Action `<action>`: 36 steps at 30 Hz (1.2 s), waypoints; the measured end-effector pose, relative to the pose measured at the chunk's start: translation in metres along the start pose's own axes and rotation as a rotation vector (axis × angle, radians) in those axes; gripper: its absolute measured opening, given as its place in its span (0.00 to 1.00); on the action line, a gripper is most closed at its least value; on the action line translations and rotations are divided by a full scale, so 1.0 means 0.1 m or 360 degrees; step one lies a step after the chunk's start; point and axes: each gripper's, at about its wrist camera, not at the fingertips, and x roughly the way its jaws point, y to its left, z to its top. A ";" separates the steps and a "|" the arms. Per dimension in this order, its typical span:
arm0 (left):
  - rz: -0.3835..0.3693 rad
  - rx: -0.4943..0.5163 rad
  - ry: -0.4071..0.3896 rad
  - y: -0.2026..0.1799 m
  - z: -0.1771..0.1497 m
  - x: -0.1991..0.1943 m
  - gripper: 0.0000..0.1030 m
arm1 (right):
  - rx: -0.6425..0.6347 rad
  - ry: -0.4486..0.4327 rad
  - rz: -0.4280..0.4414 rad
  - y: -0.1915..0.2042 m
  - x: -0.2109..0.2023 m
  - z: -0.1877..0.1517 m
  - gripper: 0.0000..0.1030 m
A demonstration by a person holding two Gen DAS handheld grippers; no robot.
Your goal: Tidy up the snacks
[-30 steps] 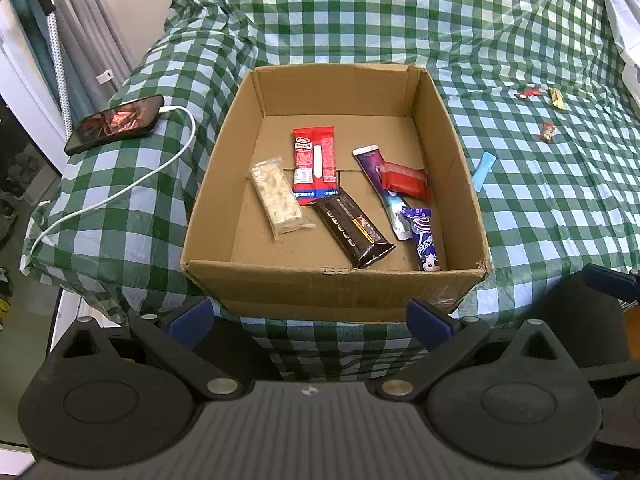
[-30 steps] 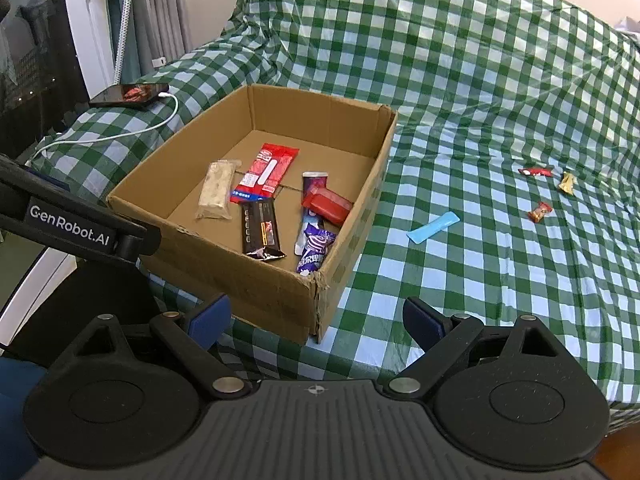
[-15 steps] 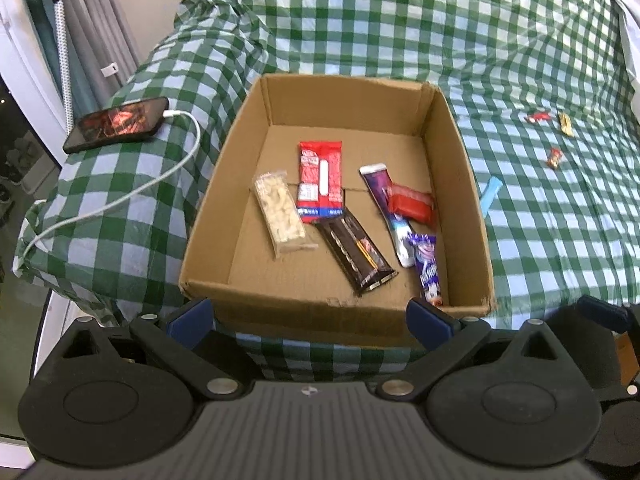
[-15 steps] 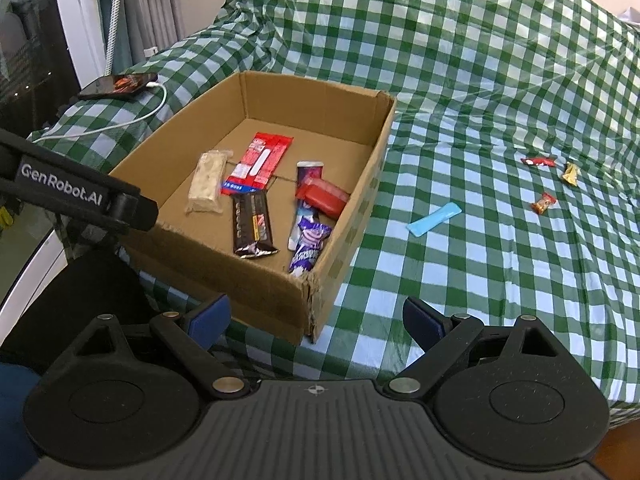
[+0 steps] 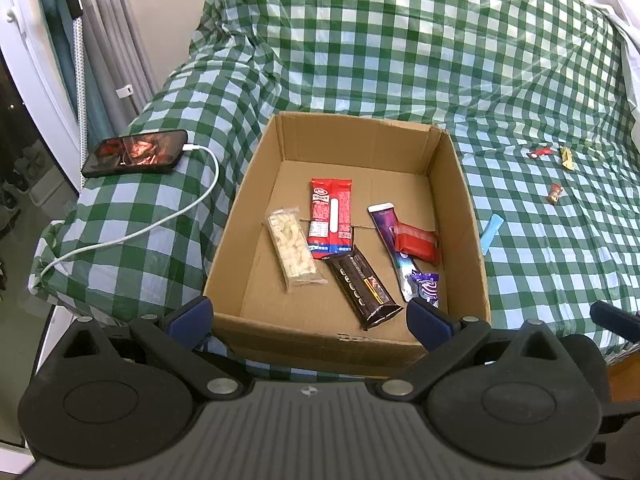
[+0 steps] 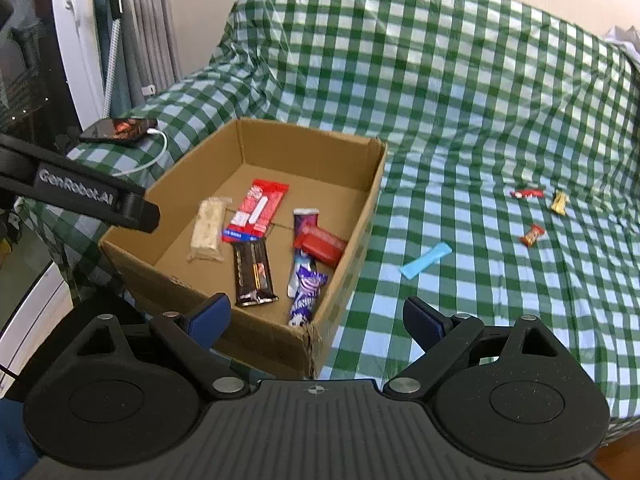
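Observation:
An open cardboard box [image 5: 256, 216] [image 6: 360, 224] sits on a green checked cloth. Inside lie several snacks: a pale nut bar [image 5: 292, 246], a red pack [image 5: 331, 218], a dark chocolate bar [image 5: 364, 284] [image 6: 254, 272], a small red packet [image 5: 416, 242] and purple wrappers [image 5: 428, 288]. On the cloth to the right lie a blue strip [image 6: 426, 260] [image 5: 491, 232] and three small candies [image 6: 532, 235]. My left gripper [image 5: 310, 316] is open at the box's near wall, holding nothing. My right gripper [image 6: 316, 316] is open above the box's near right corner, also holding nothing.
A phone [image 5: 136, 152] on a white cable [image 5: 160, 220] rests on the cloth left of the box. Curtains and a white door frame [image 5: 36, 80] stand at far left. The left gripper's body [image 6: 80, 196] juts into the right wrist view.
Both grippers have risen and tilted up, so the box and snacks sit lower in both views and more of the cloth's back shows. Both stayed open.

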 end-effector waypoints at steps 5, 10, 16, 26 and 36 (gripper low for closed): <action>0.0021 0.0007 -0.0055 0.00 -0.03 -0.09 1.00 | -0.0016 -0.0038 -0.0004 0.03 -0.08 0.02 0.93; 0.0031 0.0071 -0.0109 -0.03 -0.05 -0.20 1.00 | -0.0020 -0.0069 -0.0009 0.05 -0.16 0.01 0.93; 0.0002 0.0096 -0.0139 -0.12 -0.02 -0.28 1.00 | -0.0014 -0.0113 -0.0014 0.03 -0.25 0.00 0.93; -0.0176 0.0291 -0.0089 -0.92 0.46 -0.13 1.00 | 0.0114 -0.0197 -0.0210 -0.72 -0.32 0.00 0.95; -0.0386 0.0652 0.0184 -2.51 1.13 1.09 1.00 | 0.0547 -0.0090 -0.0480 -2.50 0.47 0.07 0.95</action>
